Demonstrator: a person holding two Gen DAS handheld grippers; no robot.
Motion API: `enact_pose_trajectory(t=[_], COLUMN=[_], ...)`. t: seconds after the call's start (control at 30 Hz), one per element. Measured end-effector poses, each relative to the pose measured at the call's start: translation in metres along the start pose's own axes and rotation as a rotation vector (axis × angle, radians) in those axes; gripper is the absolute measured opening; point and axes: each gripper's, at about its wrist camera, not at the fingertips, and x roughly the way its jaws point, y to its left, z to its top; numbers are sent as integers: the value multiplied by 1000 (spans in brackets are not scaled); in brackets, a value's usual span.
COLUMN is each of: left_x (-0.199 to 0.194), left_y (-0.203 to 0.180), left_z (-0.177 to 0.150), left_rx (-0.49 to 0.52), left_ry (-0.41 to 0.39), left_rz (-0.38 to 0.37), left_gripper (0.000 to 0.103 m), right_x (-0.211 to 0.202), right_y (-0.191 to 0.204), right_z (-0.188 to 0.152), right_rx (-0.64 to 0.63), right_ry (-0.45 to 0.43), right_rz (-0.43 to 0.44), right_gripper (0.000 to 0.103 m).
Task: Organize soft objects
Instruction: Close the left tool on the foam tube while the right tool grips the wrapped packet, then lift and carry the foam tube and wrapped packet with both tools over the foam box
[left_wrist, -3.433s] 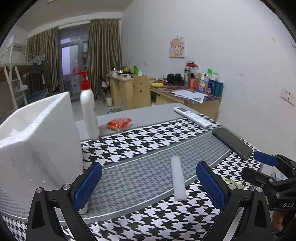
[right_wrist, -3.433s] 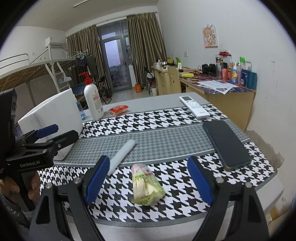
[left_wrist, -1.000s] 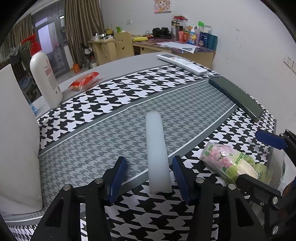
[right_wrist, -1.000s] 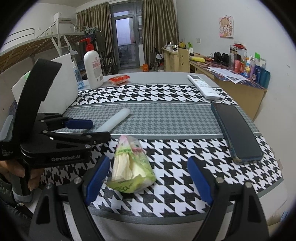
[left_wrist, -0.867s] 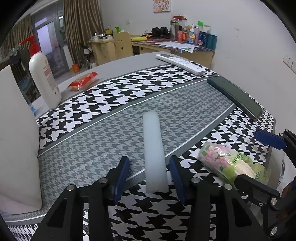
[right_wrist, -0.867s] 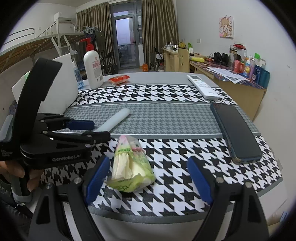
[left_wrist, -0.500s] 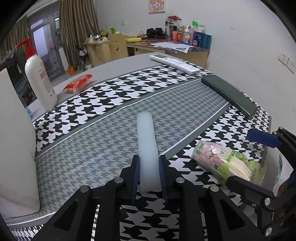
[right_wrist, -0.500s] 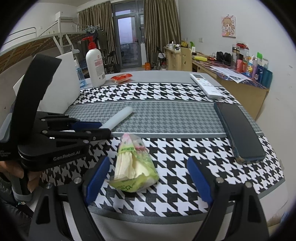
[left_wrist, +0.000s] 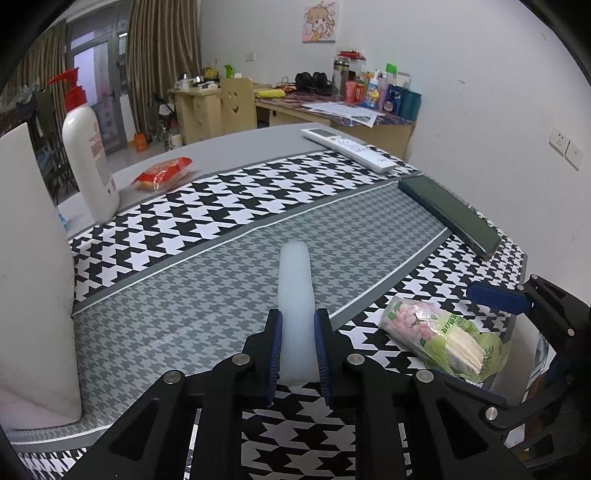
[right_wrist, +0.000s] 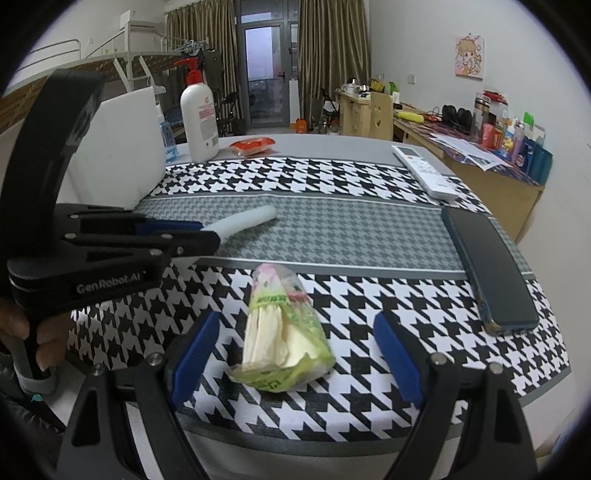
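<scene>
Dim, even indoor light; soft shadows; sharp focus (fisheye edges bend, corners black).

the white foam stick (left_wrist: 295, 291) is long, round and smooth. its near end is squeezed between the blue pads of the left tongs (left_wrist: 297, 349). the rest of it points away across the grey middle strip of the cloth on the table (left_wrist: 258, 144). from the right side view, the far end of the stick looks to rest on the cloth.

the tissue pack (right_wrist: 282, 334) is a soft, crinkly bag, green and clear, with pink flowers at one end and pale folded tissues inside. it lies flat on the black and white part of the cloth, near the front edge, between the wide-apart pads of the right tongs (right_wrist: 295, 358), touching neither.
</scene>
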Motion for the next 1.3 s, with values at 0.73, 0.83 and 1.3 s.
enact_pose_trajectory(t=[0.73, 0.83, 1.3], left_x=[-17, -21, -52], left_y=[8, 9, 16], left_z=[0, 0, 4], left_rx=[-14, -12, -2], left_ry=[-53, -60, -121], left_rz=[4, 9, 33], left_gripper=[20, 20, 20], right_x=[-2, -5, -14], right_y=[2, 3, 5], right_z=[2, 5, 19], right_rx=[8, 13, 56], right_ry=[30, 17, -43], right_rz=[3, 4, 25], right_gripper=[38, 38, 36])
